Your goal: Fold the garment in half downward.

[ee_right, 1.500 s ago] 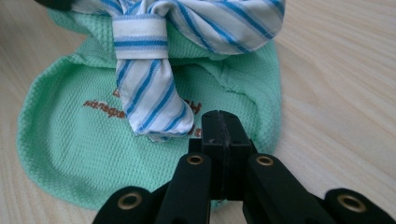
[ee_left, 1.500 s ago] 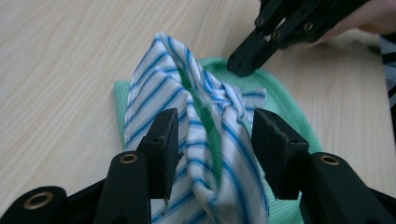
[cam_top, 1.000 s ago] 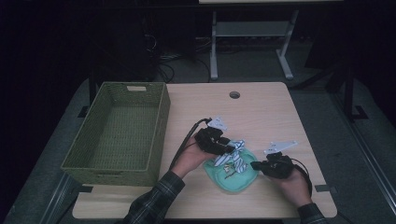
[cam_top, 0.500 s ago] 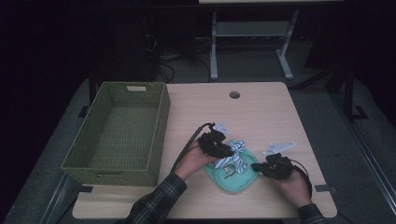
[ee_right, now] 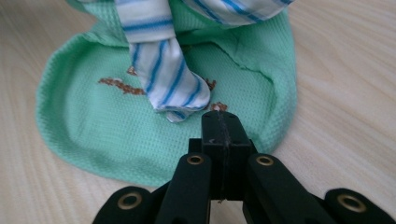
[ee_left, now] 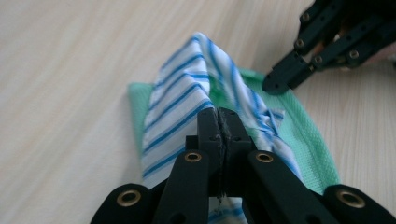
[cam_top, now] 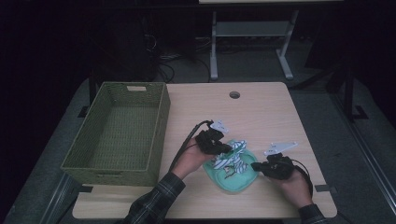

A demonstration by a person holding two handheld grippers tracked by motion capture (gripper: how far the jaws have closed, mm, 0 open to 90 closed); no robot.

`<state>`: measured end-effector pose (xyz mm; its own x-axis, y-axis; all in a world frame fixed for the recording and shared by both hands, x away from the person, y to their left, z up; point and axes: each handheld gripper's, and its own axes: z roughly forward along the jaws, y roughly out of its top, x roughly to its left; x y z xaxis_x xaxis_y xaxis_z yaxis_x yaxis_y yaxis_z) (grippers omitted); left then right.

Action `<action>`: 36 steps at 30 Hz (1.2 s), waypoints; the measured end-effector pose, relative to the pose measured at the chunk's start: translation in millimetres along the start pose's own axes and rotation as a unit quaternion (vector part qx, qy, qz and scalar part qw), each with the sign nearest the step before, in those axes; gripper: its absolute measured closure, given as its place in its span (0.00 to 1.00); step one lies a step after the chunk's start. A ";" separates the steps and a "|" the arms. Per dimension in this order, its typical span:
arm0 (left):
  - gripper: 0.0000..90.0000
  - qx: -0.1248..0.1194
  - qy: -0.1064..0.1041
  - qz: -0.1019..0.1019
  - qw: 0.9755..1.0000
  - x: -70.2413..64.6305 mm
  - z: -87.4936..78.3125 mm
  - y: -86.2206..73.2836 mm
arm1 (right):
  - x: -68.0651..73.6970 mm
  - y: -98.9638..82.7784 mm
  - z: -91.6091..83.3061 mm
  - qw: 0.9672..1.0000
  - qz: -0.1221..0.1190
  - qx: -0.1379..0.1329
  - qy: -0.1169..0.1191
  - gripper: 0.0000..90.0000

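Green wicker basket (cam_top: 116, 128) at table (cam_top: 261, 107) left edge, far half of tabletop bare. Left gripper (cam_top: 223, 148) reaches in from left, jaws pinched on blue-striped cloth (ee_left: 187, 105), lifting it off green cloth (ee_right: 93, 130) near front edge. Right gripper (cam_top: 256, 165) low, jaws pressed together over green cloth's right edge; can't tell if gripping.

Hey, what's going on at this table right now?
A person holds a gripper in each hand over a wooden table. The left gripper is shut on a blue-striped white cloth, bunching it up above a green cloth lying flat on the table. The right gripper, jaws together, sits at the green cloth's edge. A green woven basket stands empty to the left.
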<state>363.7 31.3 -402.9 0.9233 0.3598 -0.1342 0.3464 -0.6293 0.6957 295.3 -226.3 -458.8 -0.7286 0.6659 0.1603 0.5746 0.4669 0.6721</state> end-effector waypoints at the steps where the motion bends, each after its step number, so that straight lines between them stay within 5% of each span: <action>1: 0.99 -0.005 0.003 -0.004 1.000 0.7 -3.1 0.4 | 0.8 0.5 -1.0 1.000 -0.002 -0.002 0.001 1.00; 11: 0.99 -0.044 0.024 -0.012 0.999 10.7 -31.1 3.2 | 15.2 7.6 0.8 0.999 -0.017 -0.017 0.024 1.00; 23: 0.99 -0.046 0.026 -0.008 0.999 10.0 -31.6 4.5 | 37.1 19.0 10.0 0.997 -0.043 -0.022 0.054 1.00; 36: 0.98 -0.040 -0.004 -0.006 0.999 -6.3 -26.2 1.7 | 18.1 33.5 33.2 0.998 -0.020 -0.045 0.044 1.00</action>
<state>354.1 46.0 -382.4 0.9207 0.3608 -0.1490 0.3434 -0.5671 0.7487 313.7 -179.3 -457.4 -0.7829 0.5916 0.1924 0.5110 0.4351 0.7414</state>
